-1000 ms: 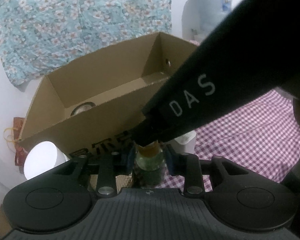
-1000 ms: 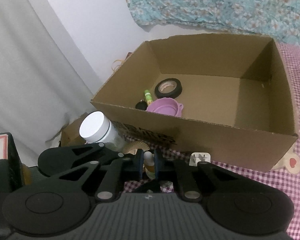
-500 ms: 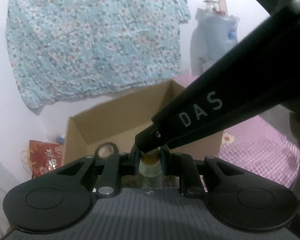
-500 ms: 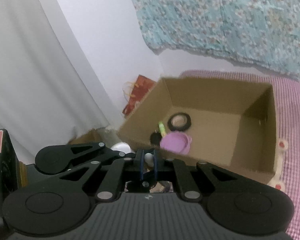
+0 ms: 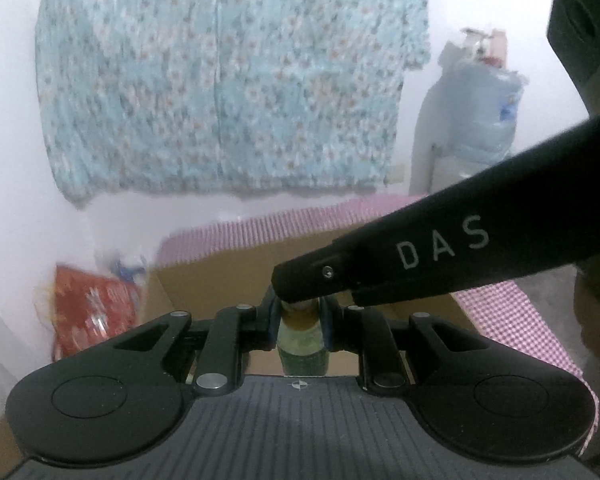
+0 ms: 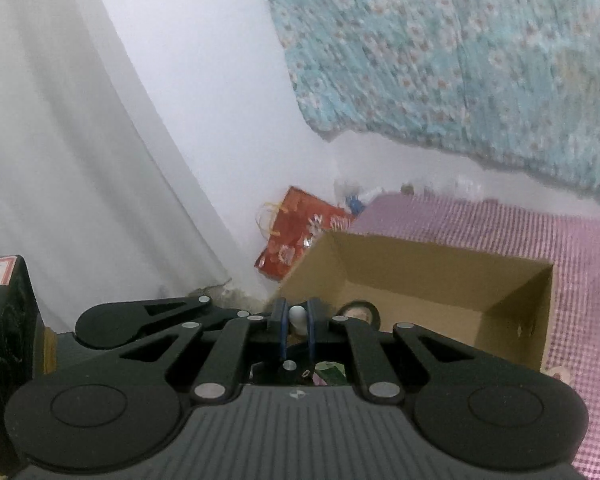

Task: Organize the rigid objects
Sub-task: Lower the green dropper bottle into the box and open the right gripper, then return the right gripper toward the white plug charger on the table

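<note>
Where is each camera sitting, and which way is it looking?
Left wrist: sits on the left gripper, looking forward along its fingers, which clamp a small bottle, towards the cardboard box and floral cloth; the right gripper's black body crosses the view.
Right wrist: sits on the right gripper, shut on a small white-tipped thing, looking down into the same box, a black tape roll inside.
Shared: box, floral cloth, red bag, pink checked cloth.
</note>
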Available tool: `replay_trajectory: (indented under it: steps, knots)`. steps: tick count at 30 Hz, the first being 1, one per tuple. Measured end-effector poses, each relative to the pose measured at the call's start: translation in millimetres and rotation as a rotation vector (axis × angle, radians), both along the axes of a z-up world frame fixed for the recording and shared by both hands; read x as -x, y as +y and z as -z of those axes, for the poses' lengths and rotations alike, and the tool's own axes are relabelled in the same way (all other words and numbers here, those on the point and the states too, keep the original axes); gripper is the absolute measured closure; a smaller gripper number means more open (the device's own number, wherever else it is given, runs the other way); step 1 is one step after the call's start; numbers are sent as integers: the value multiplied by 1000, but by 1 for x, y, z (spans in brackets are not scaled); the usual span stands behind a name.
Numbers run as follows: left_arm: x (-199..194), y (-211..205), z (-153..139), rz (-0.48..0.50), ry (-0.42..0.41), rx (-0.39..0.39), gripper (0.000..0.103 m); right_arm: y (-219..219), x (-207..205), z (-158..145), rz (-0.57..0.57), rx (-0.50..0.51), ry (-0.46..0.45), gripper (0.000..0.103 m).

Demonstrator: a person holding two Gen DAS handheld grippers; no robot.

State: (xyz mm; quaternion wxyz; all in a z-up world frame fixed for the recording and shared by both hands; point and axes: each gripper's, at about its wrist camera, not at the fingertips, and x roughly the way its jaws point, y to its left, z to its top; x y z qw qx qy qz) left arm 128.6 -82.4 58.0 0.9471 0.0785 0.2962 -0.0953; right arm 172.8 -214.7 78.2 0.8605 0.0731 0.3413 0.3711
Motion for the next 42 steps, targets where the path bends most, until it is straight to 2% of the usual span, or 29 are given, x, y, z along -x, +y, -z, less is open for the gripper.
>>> replay_trajectory:
  steps: [5, 12, 15, 18, 21, 23, 24, 25, 26, 27, 30, 32, 37, 39, 41, 42]
  knots:
    - [-26, -3, 36, -30, 119, 28, 84, -8, -36, 43, 0, -12, 125, 92]
    - [-49, -4, 71, -46, 234, -11, 84, -11, -61, 96, 1, -16, 251, 92]
    - [-48, -3, 81, -47, 268, -22, 84, -10, -63, 108, -2, -7, 279, 92]
    - [-47, -1, 81, -46, 265, -33, 82, -10, -62, 114, -11, -21, 291, 90]
    - [-41, -1, 75, -41, 259, -39, 70, -11, -62, 112, -3, -10, 292, 89]
    - [-33, -1, 67, -35, 235, -42, 42, -15, -58, 107, 7, -20, 290, 89]
    - [-30, -2, 63, -33, 216, -45, 36, -19, -56, 104, 16, -36, 286, 88]
    - [-23, -2, 58, -29, 193, -46, 30, -26, -51, 97, 32, -63, 276, 83]
    - [-17, -2, 53, -20, 173, -44, 28, -32, -44, 91, 48, -86, 263, 79]
    - [-11, -2, 47, -14, 156, -39, 26, -40, -37, 83, 69, -110, 245, 71]
    - [10, 0, 32, 9, 113, -14, 14, -66, -6, 65, 152, -171, 175, 45]
    - [26, 1, 24, 29, 82, -3, 7, -82, 21, 57, 215, -188, 125, 41]
    - [61, 0, 18, 97, 55, 27, 4, -107, 81, 60, 390, -181, 66, 25]
    - [68, -1, 20, 121, 65, 37, 4, -107, 100, 66, 447, -143, 62, 23]
    - [77, -1, 24, 139, 76, 37, 4, -106, 118, 71, 492, -88, 51, 15]
    - [81, -1, 27, 146, 82, 34, 4, -104, 126, 73, 512, -57, 38, 6]
